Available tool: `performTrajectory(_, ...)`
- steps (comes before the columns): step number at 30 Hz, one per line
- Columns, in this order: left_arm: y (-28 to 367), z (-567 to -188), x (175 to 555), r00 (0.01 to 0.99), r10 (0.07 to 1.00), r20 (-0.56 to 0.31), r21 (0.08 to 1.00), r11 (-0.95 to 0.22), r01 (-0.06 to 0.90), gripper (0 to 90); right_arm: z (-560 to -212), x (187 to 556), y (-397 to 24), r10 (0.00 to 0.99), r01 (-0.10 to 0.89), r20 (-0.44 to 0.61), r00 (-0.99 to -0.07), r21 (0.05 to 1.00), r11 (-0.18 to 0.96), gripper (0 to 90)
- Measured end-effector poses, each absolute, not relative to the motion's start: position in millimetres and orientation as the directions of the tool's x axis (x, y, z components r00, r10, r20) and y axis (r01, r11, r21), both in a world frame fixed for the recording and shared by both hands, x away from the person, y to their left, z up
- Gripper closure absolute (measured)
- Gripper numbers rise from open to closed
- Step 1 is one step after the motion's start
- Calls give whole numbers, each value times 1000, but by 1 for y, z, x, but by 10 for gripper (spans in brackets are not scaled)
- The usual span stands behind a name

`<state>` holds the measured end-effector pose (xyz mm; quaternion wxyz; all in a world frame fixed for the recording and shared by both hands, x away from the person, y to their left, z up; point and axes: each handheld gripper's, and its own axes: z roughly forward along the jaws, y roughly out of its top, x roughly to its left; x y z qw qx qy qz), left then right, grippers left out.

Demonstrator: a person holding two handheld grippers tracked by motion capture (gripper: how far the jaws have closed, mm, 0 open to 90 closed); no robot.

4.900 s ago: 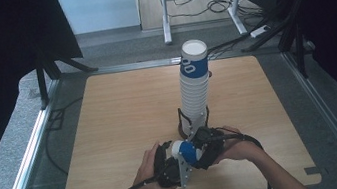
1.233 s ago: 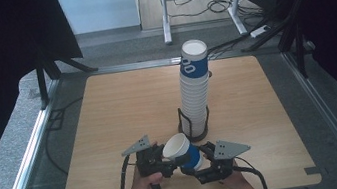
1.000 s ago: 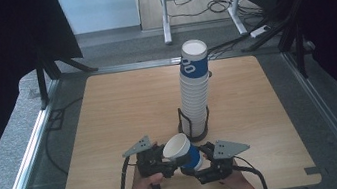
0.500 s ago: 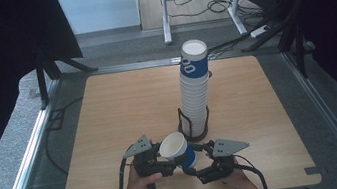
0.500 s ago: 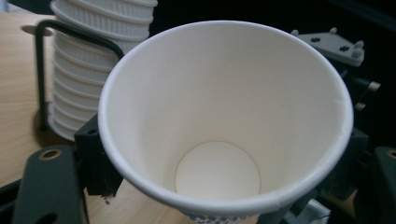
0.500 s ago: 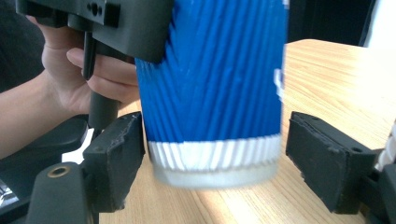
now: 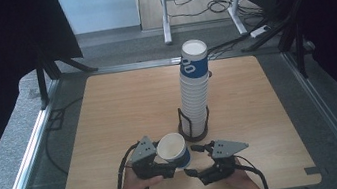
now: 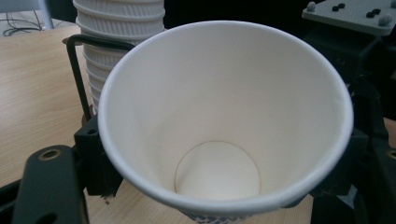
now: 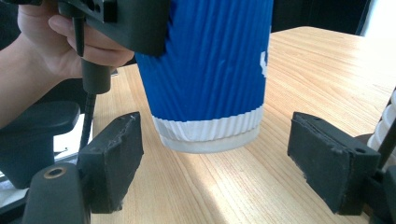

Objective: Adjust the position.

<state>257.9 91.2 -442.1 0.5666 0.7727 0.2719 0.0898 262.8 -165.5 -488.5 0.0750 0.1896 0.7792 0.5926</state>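
The left gripper (image 7: 170, 167) pinches a ribbed blue-and-white paper cup (image 7: 174, 150), whose base hangs between the right gripper's (image 9: 212, 163) spread jaws.

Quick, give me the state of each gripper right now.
Left gripper: shut on the blue paper cup, held just above the table.
Right gripper: open, jaws standing apart either side of the cup's base, pads clear of it.

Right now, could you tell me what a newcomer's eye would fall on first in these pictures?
Most striking is the tall stack of cups, white with a blue one on top, standing in a black wire holder past the middle of the wooden table. Near the front edge, the left gripper holds a single blue cup by its side, mouth open upward, while the right gripper waits beside it with jaws apart.
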Motion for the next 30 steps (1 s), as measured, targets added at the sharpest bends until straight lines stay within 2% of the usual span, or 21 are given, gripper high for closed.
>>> performTrajectory(16,85,-444,255,831,554,-45,900,-339,274,202,-488,261,-166,387,187,77,-919,949,255,185)
performTrajectory(30,69,-450,248,862,499,90,843,-498,200,200,-493,255,-147,371,156,19,-928,927,341,184)
